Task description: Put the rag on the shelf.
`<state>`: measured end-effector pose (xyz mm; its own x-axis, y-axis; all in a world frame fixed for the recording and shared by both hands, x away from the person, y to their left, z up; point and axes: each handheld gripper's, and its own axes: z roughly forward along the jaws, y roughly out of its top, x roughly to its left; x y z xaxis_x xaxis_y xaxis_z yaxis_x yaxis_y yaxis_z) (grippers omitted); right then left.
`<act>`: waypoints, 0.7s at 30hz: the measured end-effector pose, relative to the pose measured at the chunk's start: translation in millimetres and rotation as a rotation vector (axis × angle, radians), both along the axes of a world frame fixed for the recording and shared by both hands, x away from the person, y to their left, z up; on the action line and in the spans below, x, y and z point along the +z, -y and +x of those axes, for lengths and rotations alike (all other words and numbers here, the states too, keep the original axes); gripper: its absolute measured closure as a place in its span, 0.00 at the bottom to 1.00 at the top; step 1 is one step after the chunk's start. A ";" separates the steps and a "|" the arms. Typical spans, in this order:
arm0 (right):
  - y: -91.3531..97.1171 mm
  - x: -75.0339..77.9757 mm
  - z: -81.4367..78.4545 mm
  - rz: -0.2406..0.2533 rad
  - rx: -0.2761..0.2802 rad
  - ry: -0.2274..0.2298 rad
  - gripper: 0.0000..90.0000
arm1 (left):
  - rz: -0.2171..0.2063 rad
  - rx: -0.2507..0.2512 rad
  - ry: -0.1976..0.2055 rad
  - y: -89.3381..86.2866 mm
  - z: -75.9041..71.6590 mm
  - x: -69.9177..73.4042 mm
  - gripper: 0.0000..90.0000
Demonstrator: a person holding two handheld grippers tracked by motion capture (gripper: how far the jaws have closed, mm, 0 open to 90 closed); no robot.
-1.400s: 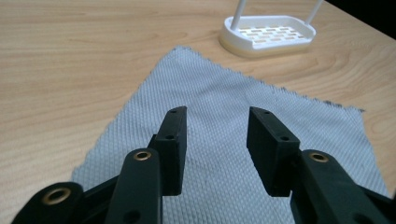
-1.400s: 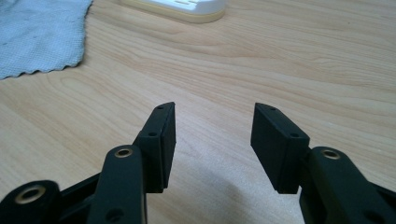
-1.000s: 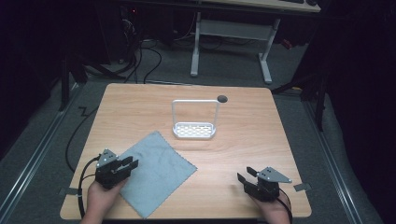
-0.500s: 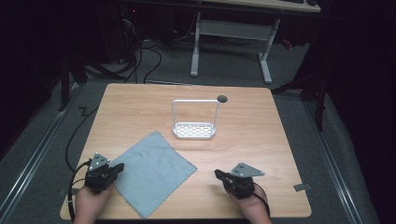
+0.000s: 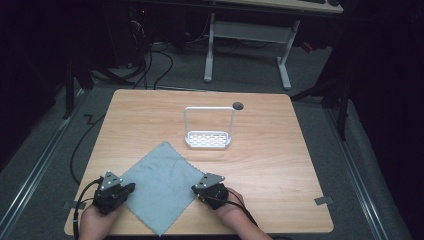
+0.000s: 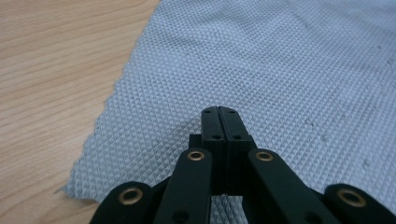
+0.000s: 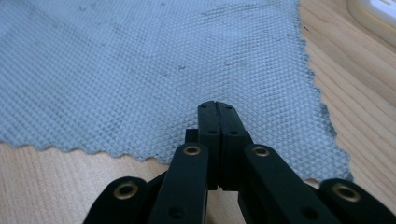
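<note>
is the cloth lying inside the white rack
No, the grey cloth lies flat on the table, nearer the person than the white rack and apart from it.

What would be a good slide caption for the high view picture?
Two hand-held grippers, left gripper and right gripper, jaws shut, poised at opposite corners of a grey cloth lying flat before a white rack.

Cloth point(image 5: 162, 185) lies on table point(image 5: 280, 165), rack point(image 5: 208, 131) behind it

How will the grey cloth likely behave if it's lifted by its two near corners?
The grey cloth lies thin and flat on the table, so it probably hangs limp and sags between grips. Its waffle texture likely resists slipping. It looks light, and pushing may bunch it.
</note>
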<state>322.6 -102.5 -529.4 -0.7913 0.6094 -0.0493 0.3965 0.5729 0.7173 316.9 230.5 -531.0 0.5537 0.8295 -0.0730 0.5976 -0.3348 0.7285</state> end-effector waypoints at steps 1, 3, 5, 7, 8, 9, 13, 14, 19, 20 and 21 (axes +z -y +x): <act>3.0 -0.2 2.5 0.018 -0.007 -0.016 1.00 | -0.004 -0.010 -0.006 1.0 -1.8 0.3 1.00; 8.1 -0.2 6.2 0.017 -0.018 -0.016 1.00 | -0.011 -0.026 -0.015 3.1 -5.7 0.5 1.00; 13.1 -0.4 7.1 0.017 -0.027 -0.012 1.00 | -0.027 -0.043 -0.027 5.9 -9.4 0.5 1.00; 19.2 -0.3 7.1 0.008 -0.034 -0.002 1.00 | -0.026 -0.072 -0.035 11.9 -12.5 1.2 1.00; 22.9 -0.3 7.4 0.006 -0.040 0.001 1.00 | -0.023 -0.087 -0.036 15.8 -13.9 1.6 1.00; 27.2 -0.2 8.3 0.000 -0.044 0.007 1.00 | -0.024 -0.108 -0.042 19.7 -15.1 1.9 1.00; 45.4 0.4 12.6 -0.018 -0.103 0.018 1.00 | -0.036 -0.194 -0.055 40.2 -22.1 2.2 1.00; 50.2 0.2 14.8 -0.015 -0.116 0.021 1.00 | -0.042 -0.215 -0.060 46.5 -24.2 2.2 1.00; 66.4 0.2 23.4 -0.025 -0.184 0.032 1.00 | -0.033 -0.318 -0.066 74.8 -32.3 3.4 0.98; 67.2 0.4 23.6 -0.025 -0.190 0.029 1.00 | -0.039 -0.328 -0.071 77.4 -31.9 3.6 0.96; 67.1 0.6 23.0 -0.038 -0.190 0.039 1.00 | -0.041 -0.336 -0.077 78.6 -30.8 4.2 0.93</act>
<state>345.6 -169.6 -528.8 -0.6590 0.7450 -0.1036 0.4724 0.5171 0.7138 286.1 152.0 -526.8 0.7867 0.5977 -0.1546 0.5131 -0.4937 0.7021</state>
